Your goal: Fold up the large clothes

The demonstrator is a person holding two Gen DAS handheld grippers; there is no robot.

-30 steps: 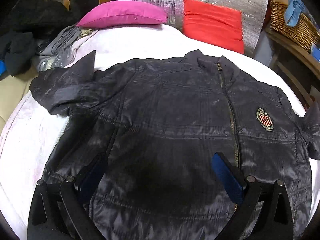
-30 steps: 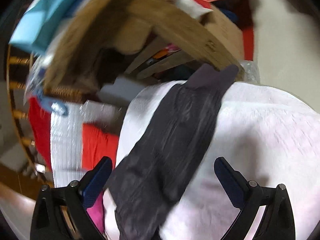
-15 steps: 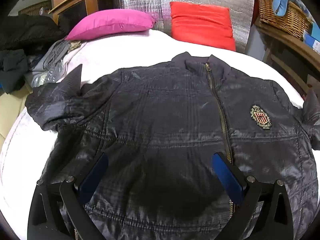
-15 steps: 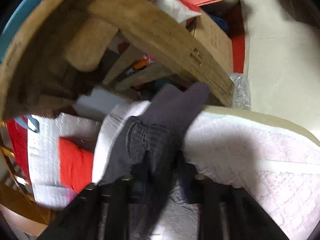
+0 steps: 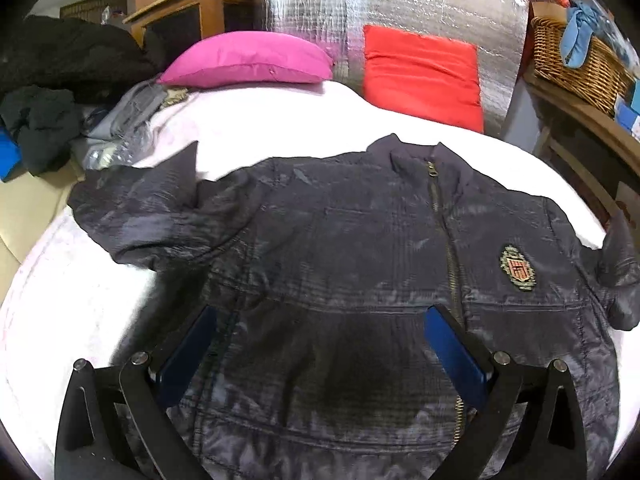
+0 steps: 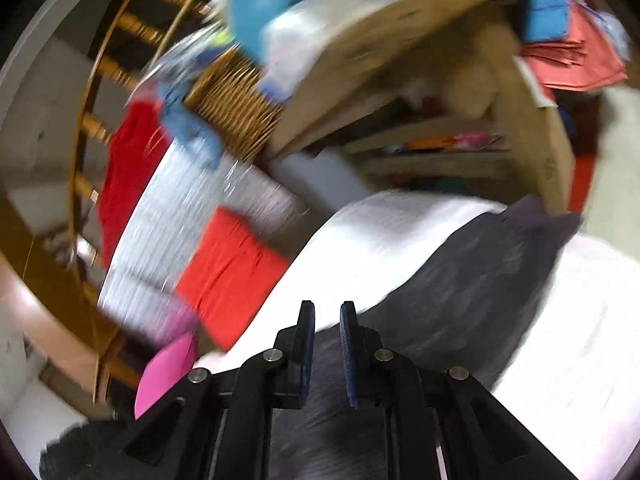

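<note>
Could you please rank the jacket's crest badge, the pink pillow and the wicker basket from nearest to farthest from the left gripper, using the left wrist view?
1. Crest badge, right of the zipper.
2. Pink pillow, far left of the bed.
3. Wicker basket, on the shelf beyond the bed's right edge.

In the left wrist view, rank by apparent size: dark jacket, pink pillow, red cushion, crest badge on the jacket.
1. Dark jacket, by far the largest, though nearest the camera.
2-3. Pink pillow and red cushion look alike; not ranked.
4. Crest badge, smallest.
</note>
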